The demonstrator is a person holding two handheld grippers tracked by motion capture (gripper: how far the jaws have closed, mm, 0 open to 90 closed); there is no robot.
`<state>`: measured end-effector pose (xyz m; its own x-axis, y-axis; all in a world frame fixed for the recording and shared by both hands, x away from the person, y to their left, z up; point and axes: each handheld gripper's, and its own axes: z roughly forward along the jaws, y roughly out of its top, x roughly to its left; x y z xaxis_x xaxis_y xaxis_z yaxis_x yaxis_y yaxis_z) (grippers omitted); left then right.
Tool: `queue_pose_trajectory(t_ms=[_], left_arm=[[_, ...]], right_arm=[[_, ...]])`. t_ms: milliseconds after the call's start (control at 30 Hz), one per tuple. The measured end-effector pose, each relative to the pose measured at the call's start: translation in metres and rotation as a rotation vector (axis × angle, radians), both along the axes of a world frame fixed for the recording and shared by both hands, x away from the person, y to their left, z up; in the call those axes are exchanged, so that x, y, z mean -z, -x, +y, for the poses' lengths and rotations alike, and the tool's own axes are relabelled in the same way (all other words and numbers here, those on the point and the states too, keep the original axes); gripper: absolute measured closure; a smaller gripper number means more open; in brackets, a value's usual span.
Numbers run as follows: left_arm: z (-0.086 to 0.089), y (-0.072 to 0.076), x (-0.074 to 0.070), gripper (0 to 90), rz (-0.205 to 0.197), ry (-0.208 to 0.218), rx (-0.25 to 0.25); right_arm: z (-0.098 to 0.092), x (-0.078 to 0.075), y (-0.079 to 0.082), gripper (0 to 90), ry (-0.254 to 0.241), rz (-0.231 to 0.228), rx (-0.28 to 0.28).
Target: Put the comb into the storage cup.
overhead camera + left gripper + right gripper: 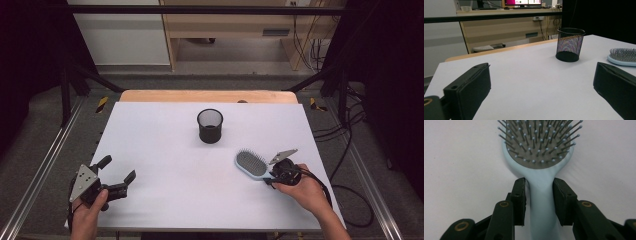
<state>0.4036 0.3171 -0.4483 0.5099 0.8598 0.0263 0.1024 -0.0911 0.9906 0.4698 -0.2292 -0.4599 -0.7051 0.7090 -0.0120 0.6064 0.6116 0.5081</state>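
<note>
Gripping one hairbrush [540, 170] by its handle, right tongs [539, 195] — left tongs [116, 171] agape — one mesh cup [210, 126].

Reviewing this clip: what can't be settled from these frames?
- Inside of the mesh cup: too small in the high view; its wall hides the bottom in the left gripper view.
- Hairbrush handle end: cut off by the bottom edge in the right gripper view, covered by the right gripper in the high view.
- Whether the jaws press the handle: cannot tell.
</note>
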Motion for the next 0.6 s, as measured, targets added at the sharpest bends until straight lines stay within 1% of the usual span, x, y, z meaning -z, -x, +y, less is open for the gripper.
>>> queue_pose_trajectory(t_ms=[133,267,333,400,500,600], left_arm=[[0.000,0.001,0.000,1.4,0.000,-0.001,0.002],[0.000,0.001,0.000,1.4,-0.001,-0.001,0.001],[0.000,0.001,0.000,1.4,0.002,0.000,-0.002],[0.001,0.001,0.001,1.4,0.006,-0.003,-0.006],[0.002,0.001,0.000,1.4,0.003,0.008,-0.012],[0.002,0.001,0.000,1.4,0.004,0.014,-0.012]], right_arm=[[0.003,0.000,0.003,69.3,0.016,-0.017,0.001],[0.004,0.000,0.004,69.6,0.023,-0.019,0.004],[0.004,0.000,0.005,69.6,0.023,-0.035,0.005],[0.005,0.000,0.007,69.6,0.008,-0.050,0.015],[0.005,0.000,0.009,69.6,-0.004,-0.073,0.030],[0.005,-0.003,0.013,69.7,-0.043,-0.089,0.047]])
